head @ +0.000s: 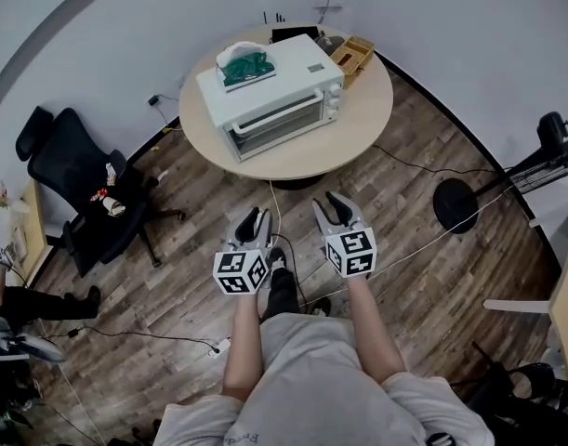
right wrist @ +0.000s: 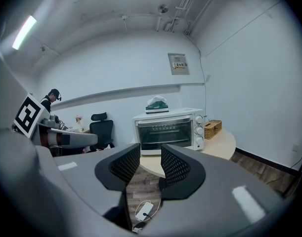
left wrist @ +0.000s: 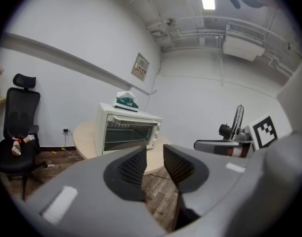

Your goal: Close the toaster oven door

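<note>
My left tongs (head: 256, 217) and right tongs (head: 337, 208) hang well short of the surface (head: 358, 128), both slightly spread and empty. The oven (head: 284, 82) door (head: 272, 124) sits shut.

One toaster oven (head: 274, 100) with three knobs (right wrist: 199, 131) and one white box (head: 246, 66) on top stands on one round surface (head: 358, 124), along with one wicker basket (head: 353, 56). Around it are one black office chair (head: 79, 184) and one standing fan (head: 455, 204). There are two grippers, the left gripper (head: 257, 216) and the right gripper (head: 332, 203), each with two jaws and one marker cube.
</note>
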Demonstrator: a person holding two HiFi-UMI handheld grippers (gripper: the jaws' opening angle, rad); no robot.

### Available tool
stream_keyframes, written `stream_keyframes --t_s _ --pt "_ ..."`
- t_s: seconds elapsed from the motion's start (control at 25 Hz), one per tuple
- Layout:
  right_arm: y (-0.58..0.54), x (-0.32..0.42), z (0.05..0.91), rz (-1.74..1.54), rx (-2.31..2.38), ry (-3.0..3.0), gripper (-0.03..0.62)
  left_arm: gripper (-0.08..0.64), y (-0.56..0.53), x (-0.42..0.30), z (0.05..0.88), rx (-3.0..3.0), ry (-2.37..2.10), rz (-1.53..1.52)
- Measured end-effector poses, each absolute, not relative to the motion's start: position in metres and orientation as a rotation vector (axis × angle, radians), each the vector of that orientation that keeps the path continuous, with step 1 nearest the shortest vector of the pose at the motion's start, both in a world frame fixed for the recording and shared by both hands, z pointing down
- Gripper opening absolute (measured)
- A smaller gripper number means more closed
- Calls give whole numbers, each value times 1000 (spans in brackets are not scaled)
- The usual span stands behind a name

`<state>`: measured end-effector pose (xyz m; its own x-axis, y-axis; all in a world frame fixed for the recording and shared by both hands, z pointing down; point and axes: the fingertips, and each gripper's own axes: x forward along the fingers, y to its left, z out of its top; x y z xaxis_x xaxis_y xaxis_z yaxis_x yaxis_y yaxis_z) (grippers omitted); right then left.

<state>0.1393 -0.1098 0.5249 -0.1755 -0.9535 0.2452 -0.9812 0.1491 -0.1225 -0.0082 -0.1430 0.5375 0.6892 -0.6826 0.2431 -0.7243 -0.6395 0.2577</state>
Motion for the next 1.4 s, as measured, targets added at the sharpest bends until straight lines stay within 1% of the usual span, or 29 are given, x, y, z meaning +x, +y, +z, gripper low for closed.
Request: stream_keyframes --t_s 0.8,0.84,0.92,1.04,1.16,1.4 --pt "-75 132 521 382 1935 -2345 117 165 -113 -12 526 2592 -1139 136" --pt "-74 132 522 390 1937 -2349 109 154 -112 -13 527 2592 -1143 139" --pt "-72 132 523 408 1944 -2357 68 139 -111 -14 527 2594 -1147 145" --pt "-70 132 524 414 1950 -2362 35 113 -109 -15 526 2601 -1144 145" --pt "-69 130 523 417 1948 -2374 0 65 -107 -14 525 2612 -1127 137" --pt "-67 129 525 445 1921 -2402 0 58 -105 -9 527 2616 -1096 157"
